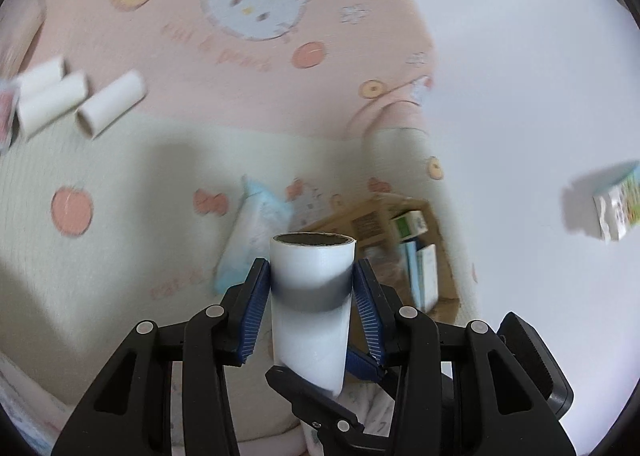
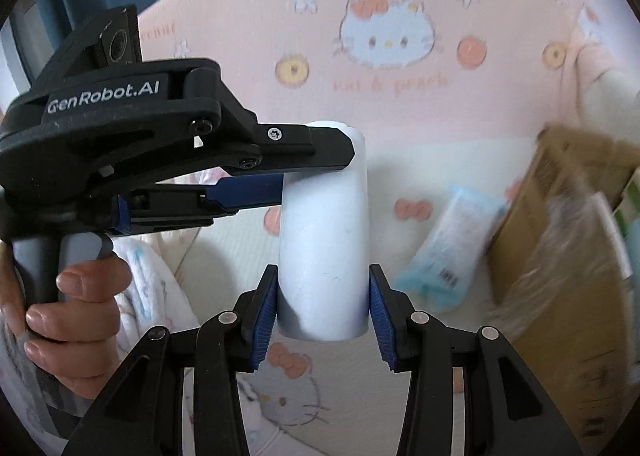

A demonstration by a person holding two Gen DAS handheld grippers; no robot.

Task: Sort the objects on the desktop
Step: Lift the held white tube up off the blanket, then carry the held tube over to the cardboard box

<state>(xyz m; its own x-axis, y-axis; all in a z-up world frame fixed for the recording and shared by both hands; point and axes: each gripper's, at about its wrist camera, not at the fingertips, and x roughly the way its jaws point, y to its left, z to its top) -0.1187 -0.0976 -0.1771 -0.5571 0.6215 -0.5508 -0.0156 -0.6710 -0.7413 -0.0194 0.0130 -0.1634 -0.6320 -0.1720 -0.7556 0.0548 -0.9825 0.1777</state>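
Observation:
A white paper roll [image 1: 310, 308] is held in the air by both grippers at once. My left gripper [image 1: 310, 276] is shut on its upper part; its brown open end faces up. In the right wrist view my right gripper [image 2: 323, 298] is shut on the lower end of the same roll [image 2: 324, 240], and the left gripper [image 2: 280, 171] clamps the upper end from the left. Three more white rolls [image 1: 80, 99] lie side by side on the pink cartoon-cat blanket [image 1: 248, 67] at far left. A blue tissue pack [image 1: 256, 232] lies on the blanket below.
A brown cardboard box [image 1: 404, 244] holding small cartons sits right of the tissue pack; it also shows in the right wrist view [image 2: 560, 223]. A small printed carton [image 1: 616, 207] lies on the white surface at far right. A person's hand [image 2: 80, 320] grips the left handle.

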